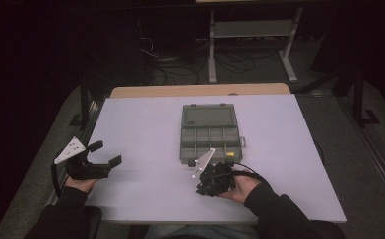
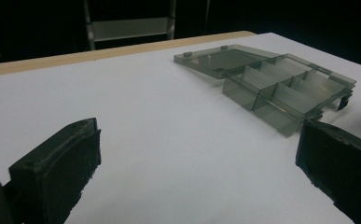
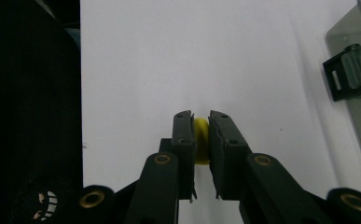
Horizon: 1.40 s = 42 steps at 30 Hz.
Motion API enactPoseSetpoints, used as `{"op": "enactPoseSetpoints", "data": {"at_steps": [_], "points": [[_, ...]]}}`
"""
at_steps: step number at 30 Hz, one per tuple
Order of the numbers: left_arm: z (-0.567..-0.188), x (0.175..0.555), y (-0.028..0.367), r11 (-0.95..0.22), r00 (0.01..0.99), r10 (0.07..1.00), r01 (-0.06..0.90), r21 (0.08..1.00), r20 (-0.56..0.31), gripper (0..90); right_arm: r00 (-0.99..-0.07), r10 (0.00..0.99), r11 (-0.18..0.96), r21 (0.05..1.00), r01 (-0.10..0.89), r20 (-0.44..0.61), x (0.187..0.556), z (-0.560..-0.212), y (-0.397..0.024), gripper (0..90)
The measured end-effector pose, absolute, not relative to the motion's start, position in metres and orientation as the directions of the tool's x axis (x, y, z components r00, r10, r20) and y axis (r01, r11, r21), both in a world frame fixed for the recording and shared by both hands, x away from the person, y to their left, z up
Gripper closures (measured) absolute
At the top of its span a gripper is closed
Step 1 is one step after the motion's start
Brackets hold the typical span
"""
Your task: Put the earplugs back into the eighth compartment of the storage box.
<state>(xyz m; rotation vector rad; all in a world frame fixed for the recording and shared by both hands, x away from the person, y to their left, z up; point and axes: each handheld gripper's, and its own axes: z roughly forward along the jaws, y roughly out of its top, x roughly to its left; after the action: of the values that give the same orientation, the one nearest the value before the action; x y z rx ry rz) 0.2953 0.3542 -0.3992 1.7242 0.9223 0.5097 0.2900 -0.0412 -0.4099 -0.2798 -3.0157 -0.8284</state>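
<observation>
A smoky-grey compartment box [image 1: 185, 147] lies open at the table's middle, its lid [image 1: 209, 117] flat behind it. My right gripper [image 1: 203, 188] sits just in front of the box, low over the table. In the right gripper view, the right gripper [image 3: 200, 116] is shut on a small yellow piece [image 3: 201, 140], with the box's latch [image 3: 350, 70] off to the right. Another yellow bit [image 1: 229, 154] lies in the box's front right compartment. My left gripper [image 1: 106, 153] hovers open at the table's left edge. Nothing is between its jaws [image 2: 199, 135], and the box [image 2: 281, 93] lies ahead to its right.
The white tabletop [image 1: 145, 129] has a wooden strip [image 1: 200, 90] along its far edge. Behind the table stand a grey metal frame [image 1: 252, 30] and cables on the floor. The surroundings are dark.
</observation>
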Motion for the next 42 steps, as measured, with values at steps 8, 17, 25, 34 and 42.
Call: {"op": "enactPoseSetpoints", "data": {"at_steps": [8,17,25,34,42], "points": [[-0.399,0.295,0.354,-0.137,0.61,0.786,0.332,0.933,-0.101,0.0,-0.983,0.18,0.836,0.521,0.175,0.041,0.292,-0.403,-0.046,79.4],[-0.4,0.296,0.354,-0.137,0.609,0.786,0.333,0.933,-0.102,0.0,-0.98,0.197,0.816,0.549,0.18,0.028,0.297,-0.391,-0.055,79.6],[-0.4,0.296,0.354,-0.14,0.609,0.787,0.334,0.932,-0.101,0.0,-0.975,0.223,0.804,0.565,0.187,0.005,0.301,-0.378,-0.066,79.7],[-0.4,0.296,0.354,-0.139,0.609,0.787,0.335,0.932,-0.101,0.0,-0.964,0.265,0.785,0.582,0.214,-0.003,0.308,-0.367,-0.078,79.7],[-0.4,0.296,0.353,-0.137,0.61,0.786,0.336,0.932,-0.104,0.0,-0.956,0.294,0.768,0.597,0.231,-0.008,0.316,-0.36,-0.086,79.8]]}}
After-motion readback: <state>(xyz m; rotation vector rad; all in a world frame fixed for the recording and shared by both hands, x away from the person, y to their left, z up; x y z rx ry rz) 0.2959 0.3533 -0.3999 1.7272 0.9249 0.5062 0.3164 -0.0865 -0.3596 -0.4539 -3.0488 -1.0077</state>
